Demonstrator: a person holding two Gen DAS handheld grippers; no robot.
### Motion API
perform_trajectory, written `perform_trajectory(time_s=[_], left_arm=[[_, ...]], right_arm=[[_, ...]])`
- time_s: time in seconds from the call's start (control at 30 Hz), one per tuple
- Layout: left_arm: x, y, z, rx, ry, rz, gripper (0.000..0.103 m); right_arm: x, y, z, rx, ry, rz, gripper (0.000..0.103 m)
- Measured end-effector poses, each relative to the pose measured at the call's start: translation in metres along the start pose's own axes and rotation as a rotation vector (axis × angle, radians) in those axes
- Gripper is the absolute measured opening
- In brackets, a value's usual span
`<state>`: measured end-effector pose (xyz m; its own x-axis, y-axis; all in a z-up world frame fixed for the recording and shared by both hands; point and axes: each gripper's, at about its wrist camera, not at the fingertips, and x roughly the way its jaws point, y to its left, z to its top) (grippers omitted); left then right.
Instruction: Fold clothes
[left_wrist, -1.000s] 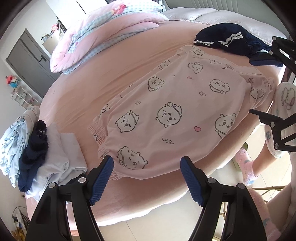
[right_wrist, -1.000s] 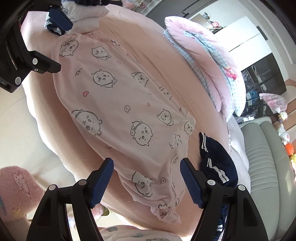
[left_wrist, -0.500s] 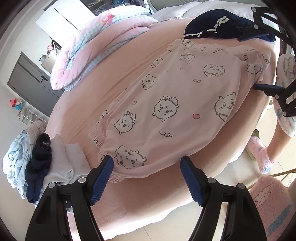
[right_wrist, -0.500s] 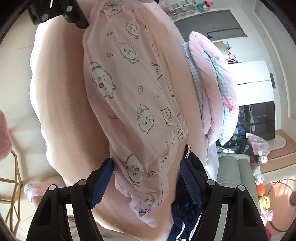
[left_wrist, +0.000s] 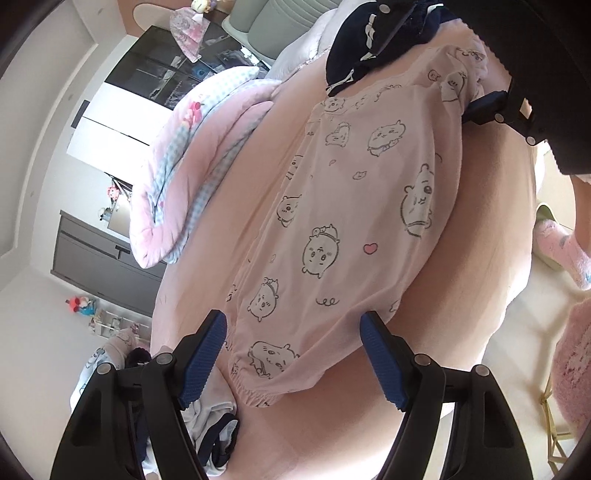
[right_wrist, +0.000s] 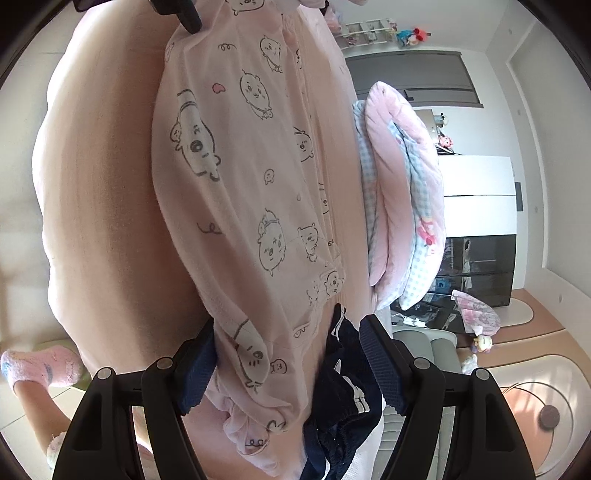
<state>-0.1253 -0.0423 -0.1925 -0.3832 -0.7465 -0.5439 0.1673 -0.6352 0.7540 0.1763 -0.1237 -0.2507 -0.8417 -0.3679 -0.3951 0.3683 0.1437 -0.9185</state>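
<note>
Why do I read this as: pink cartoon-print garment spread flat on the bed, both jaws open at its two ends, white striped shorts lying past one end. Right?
Not quite. In the right wrist view the striped shorts are dark navy, not white. The rest holds: garment flat on the bed, both jaws open at its ends.

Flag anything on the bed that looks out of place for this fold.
The navy garment lies bunched right against one end of the pink printed garment, crowding that edge. The pink one is spread fairly flat; nothing looks damaged.
</note>
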Motion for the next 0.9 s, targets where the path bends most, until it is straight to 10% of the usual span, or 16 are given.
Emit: perform_trajectory(time_s=[0.2,0.27,0.37,0.9], left_arm=[[-0.009,-0.010,0.002,0.032,-0.015,-0.016,0.074],[-0.010,-0.015,0.004,0.043,-0.017,-0.014,0.074],[-0.012,-0.021,0.007,0.056,-0.026,-0.019,0.074],[0.003,-0.042,0.030,0.102,-0.053,0.028,0.074]], right_arm=[[0.002,0.022,0.000,-0.045,-0.038,-0.057,0.066],[0.005,0.019,0.001,-0.007,-0.022,0.028,0.036],[0.006,0.014,0.002,0.029,-0.007,0.129,0.018],[0.001,-0.053,-0.003,0.269,0.001,0.231,0.017]])
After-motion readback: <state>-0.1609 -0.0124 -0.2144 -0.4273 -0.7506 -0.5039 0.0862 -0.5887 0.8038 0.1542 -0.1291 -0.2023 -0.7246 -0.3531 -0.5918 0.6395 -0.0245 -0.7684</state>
